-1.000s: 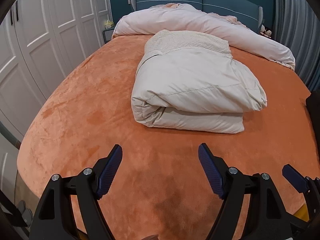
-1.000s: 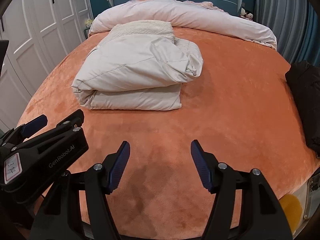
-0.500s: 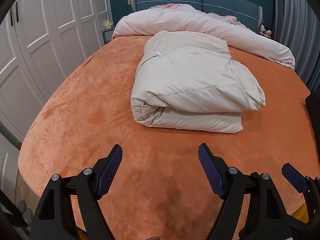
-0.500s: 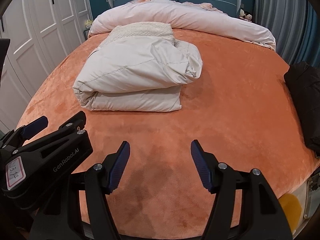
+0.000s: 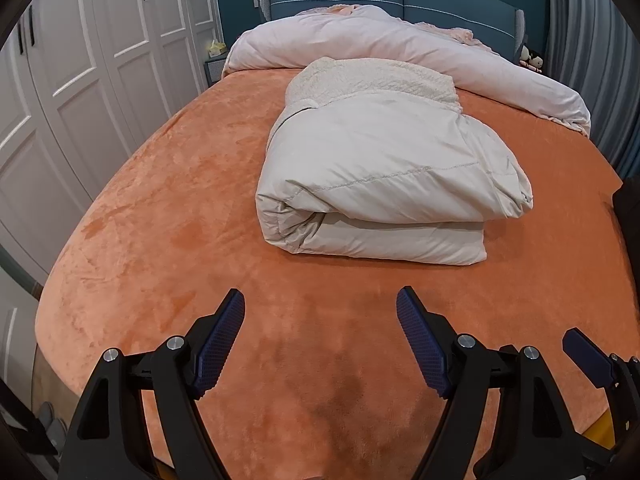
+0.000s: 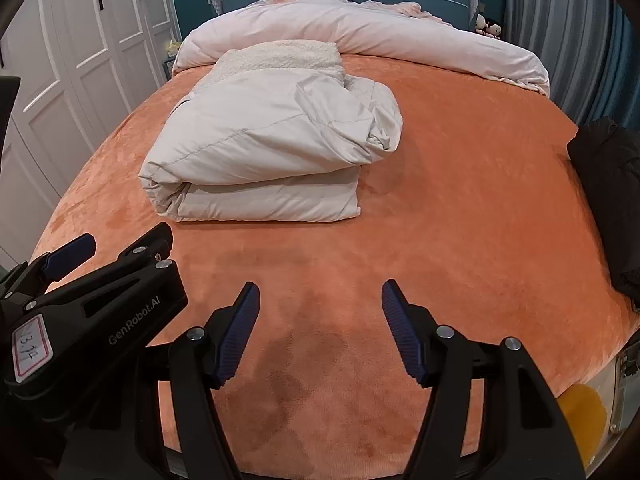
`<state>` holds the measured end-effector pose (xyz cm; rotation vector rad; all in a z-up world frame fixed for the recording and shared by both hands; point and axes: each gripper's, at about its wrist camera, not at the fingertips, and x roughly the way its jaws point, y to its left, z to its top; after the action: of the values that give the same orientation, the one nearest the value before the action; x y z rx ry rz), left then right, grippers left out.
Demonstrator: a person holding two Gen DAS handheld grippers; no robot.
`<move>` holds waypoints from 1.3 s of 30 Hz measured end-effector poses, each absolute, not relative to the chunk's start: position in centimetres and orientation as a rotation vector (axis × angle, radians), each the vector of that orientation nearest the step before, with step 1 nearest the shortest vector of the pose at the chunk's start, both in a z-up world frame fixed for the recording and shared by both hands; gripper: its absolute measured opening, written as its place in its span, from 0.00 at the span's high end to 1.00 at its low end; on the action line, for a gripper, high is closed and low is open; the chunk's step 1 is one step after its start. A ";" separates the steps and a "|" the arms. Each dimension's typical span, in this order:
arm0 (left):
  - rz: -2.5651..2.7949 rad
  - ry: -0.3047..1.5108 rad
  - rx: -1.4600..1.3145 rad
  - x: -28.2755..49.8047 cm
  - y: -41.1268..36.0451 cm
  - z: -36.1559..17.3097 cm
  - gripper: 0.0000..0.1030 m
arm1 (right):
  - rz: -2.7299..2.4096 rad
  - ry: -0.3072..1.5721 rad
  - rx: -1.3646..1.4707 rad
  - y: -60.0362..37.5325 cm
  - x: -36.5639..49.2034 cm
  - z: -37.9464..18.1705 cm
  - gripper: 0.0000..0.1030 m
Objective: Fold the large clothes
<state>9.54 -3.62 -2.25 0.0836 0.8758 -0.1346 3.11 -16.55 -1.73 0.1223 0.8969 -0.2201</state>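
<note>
Left wrist view, left tongs (image 5: 320, 312) spread above bedspread (image 5: 168, 208), right tongs (image 6: 318, 304) alongside

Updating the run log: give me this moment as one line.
left hand-held gripper: open, empty | right hand-held gripper: open, empty | cream coat: folded on orange bed | black garment: untouched

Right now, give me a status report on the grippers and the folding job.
Left gripper open, empty, above the orange bedspread. Right gripper open, empty. Cream padded garment lies folded mid-bed, untouched. Dark garment at right edge; nothing in the way.
</note>
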 end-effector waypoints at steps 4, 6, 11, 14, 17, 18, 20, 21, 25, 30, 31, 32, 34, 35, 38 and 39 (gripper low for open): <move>-0.126 0.878 0.081 9.8 -3.4 -2.5 0.26 | -0.223 0.895 0.122 -16.7 3.2 -1.7 0.41; -0.118 0.877 0.081 9.8 -3.3 -2.5 0.26 | -0.226 0.893 0.125 -16.6 3.1 -1.8 0.41; -0.108 0.880 0.080 9.9 -2.8 -2.5 0.26 | -0.233 0.889 0.132 -16.4 3.1 -1.8 0.41; -0.109 0.881 0.081 9.8 -2.8 -2.5 0.26 | -0.233 0.889 0.132 -16.5 3.1 -1.8 0.41; -0.112 0.883 0.087 9.8 -2.9 -2.6 0.24 | -0.233 0.889 0.132 -16.3 3.1 -1.8 0.41; -0.115 0.884 0.087 9.8 -2.9 -2.6 0.24 | -0.233 0.890 0.133 -16.3 3.1 -1.9 0.41; -0.115 0.884 0.087 9.7 -2.9 -2.6 0.24 | -0.232 0.892 0.134 -16.2 3.1 -2.0 0.41; -0.114 0.886 0.088 9.7 -2.9 -2.6 0.24 | -0.234 0.892 0.133 -16.2 3.1 -2.0 0.41; -0.116 0.890 0.089 9.8 -3.1 -2.7 0.24 | -0.234 0.893 0.136 -16.4 3.1 -2.1 0.41; -0.118 0.892 0.088 9.8 -3.2 -2.7 0.24 | -0.236 0.895 0.138 -16.4 3.1 -2.2 0.41; -0.119 0.893 0.088 9.9 -3.2 -2.8 0.24 | -0.235 0.895 0.137 -16.5 3.1 -2.2 0.41; -0.122 0.893 0.089 9.9 -3.3 -2.8 0.24 | -0.235 0.896 0.138 -16.5 3.1 -2.3 0.41; -0.124 0.893 0.092 9.9 -3.4 -2.9 0.24 | -0.233 0.897 0.140 -16.6 3.1 -2.3 0.41; -0.126 0.895 0.092 9.9 -3.5 -2.9 0.24 | -0.233 0.898 0.140 -16.7 3.1 -2.3 0.41; -0.141 0.902 0.088 10.1 -3.5 -3.0 0.23 | -0.231 0.898 0.143 -16.6 3.1 -2.3 0.41; -0.144 0.903 0.089 10.1 -3.6 -3.0 0.23 | -0.231 0.898 0.144 -16.6 3.1 -2.3 0.41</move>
<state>10.09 -3.59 -2.97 0.0889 0.9034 -0.1443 3.10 -16.61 -2.34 0.1436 0.8980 -0.2307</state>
